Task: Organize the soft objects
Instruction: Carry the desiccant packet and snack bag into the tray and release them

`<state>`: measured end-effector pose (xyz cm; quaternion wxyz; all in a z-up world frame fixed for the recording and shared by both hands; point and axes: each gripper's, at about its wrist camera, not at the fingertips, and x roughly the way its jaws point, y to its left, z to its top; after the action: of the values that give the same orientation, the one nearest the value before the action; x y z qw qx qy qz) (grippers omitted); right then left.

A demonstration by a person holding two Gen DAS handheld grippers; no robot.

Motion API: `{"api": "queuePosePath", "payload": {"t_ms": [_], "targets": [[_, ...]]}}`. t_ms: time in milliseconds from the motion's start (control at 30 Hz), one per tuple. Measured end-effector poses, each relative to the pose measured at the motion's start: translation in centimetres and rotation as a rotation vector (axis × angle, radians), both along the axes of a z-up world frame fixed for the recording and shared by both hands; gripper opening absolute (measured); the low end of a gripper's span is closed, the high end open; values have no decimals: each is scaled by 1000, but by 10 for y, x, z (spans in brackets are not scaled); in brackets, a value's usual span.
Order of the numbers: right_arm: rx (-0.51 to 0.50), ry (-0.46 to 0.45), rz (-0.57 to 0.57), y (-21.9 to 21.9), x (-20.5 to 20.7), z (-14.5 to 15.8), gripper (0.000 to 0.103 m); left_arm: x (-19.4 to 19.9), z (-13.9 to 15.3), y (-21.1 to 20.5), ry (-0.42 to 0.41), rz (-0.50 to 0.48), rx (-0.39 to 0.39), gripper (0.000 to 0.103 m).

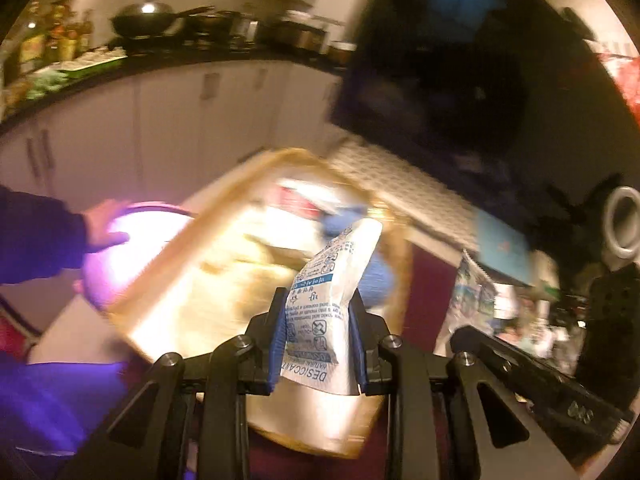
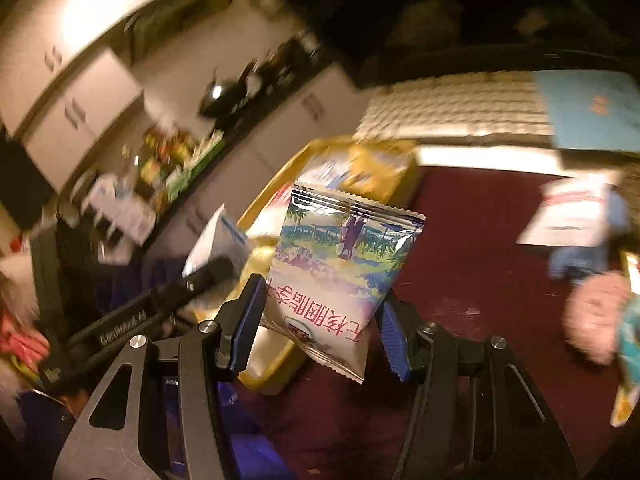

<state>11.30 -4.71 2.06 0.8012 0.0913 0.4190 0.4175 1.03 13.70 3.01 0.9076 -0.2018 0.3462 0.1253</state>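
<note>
My left gripper [image 1: 318,340] is shut on a white desiccant pouch [image 1: 324,300] with blue print, held above a wooden tray [image 1: 168,280]. The tray holds a blue soft item [image 1: 376,276] and other blurred packets. My right gripper [image 2: 316,324] is shut on a shiny snack bag [image 2: 340,268] with red characters, held above the dark red table [image 2: 472,248] beside the tray [image 2: 280,376]. The left gripper with its pouch [image 2: 218,236] shows at the left in the right wrist view. The right gripper's body and the snack bag [image 1: 472,292] show at the right in the left wrist view.
A pink fuzzy item [image 2: 596,316], a blue soft item [image 2: 576,264], a white card [image 2: 568,212] and a teal packet [image 2: 628,344] lie on the table at right. A white keyboard [image 2: 452,108] and blue book [image 2: 592,108] lie behind. A person's hand holds a white bowl [image 1: 136,248] at left.
</note>
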Motion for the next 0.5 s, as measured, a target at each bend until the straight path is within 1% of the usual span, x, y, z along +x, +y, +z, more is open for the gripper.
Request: {"api": "queuePosePath", "payload": {"t_ms": [67, 100, 167, 233, 333, 400, 433, 500], "targets": [[-35, 0, 31, 20, 1, -6, 54, 0, -7, 13, 20, 24, 12, 27], [-56, -4, 49, 31, 0, -8, 54, 0, -11, 18, 26, 29, 5, 27], [-104, -26, 75, 51, 0, -14, 54, 0, -16, 26, 17, 27, -25, 27], [-142, -37, 84, 62, 3, -17, 54, 1, -18, 30, 12, 17, -28, 27], [-155, -27, 88, 73, 4, -22, 54, 4, -16, 29, 12, 11, -20, 27], [-170, -55, 91, 81, 0, -21, 54, 7, -16, 29, 15, 2, -18, 28], [-181, -64, 90, 84, -2, -22, 54, 11, -19, 28, 23, -16, -22, 29], [-186, -54, 94, 85, -2, -26, 54, 14, -23, 29, 21, -35, -40, 30]]}}
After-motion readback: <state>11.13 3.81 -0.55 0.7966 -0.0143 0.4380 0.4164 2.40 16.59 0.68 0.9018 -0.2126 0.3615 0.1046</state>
